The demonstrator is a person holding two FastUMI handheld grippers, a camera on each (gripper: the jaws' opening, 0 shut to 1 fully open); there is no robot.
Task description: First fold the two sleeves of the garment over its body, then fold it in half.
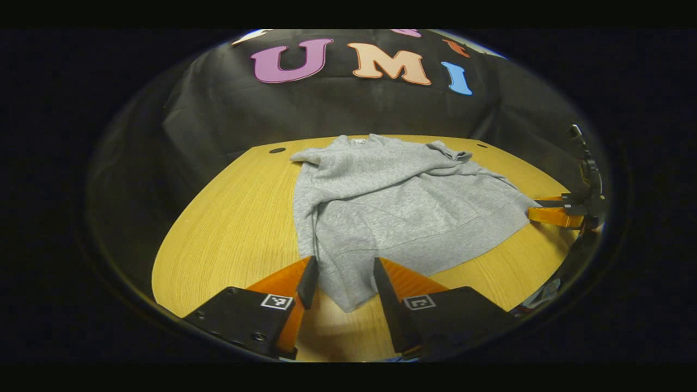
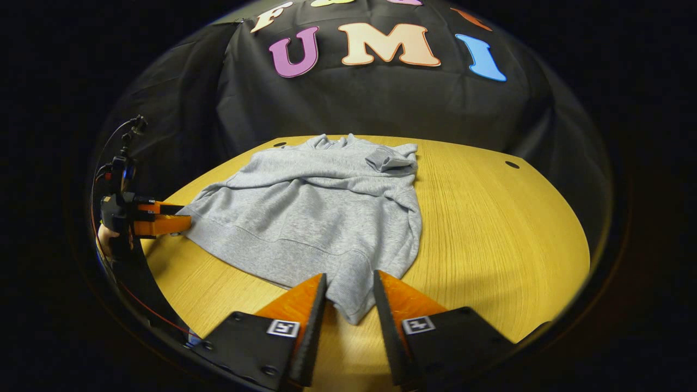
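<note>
I am seeing the grey sweatshirt (image 1: 392, 212) lying on the wooden table (image 1: 228, 228), both sleeves folded over its body. My left gripper (image 1: 342, 283) and right gripper (image 2: 349, 302) are gaping apart, each straddling a near hem corner.

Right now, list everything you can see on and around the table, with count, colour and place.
sweatshirt: one, grey, spread on the table, sleeves already folded over its body, hem corners toward the grippers
table: one, light wood, in front of the black cloth wall
holes: two, dark, near the table's far corners
left gripper: one, orange fingers on black body, open, a hem corner lying between its fingers
right gripper: one, orange and black, open, the other hem corner lying between its fingers
hand: one, holding the left gripper, at the left edge of the right gripper view
</note>
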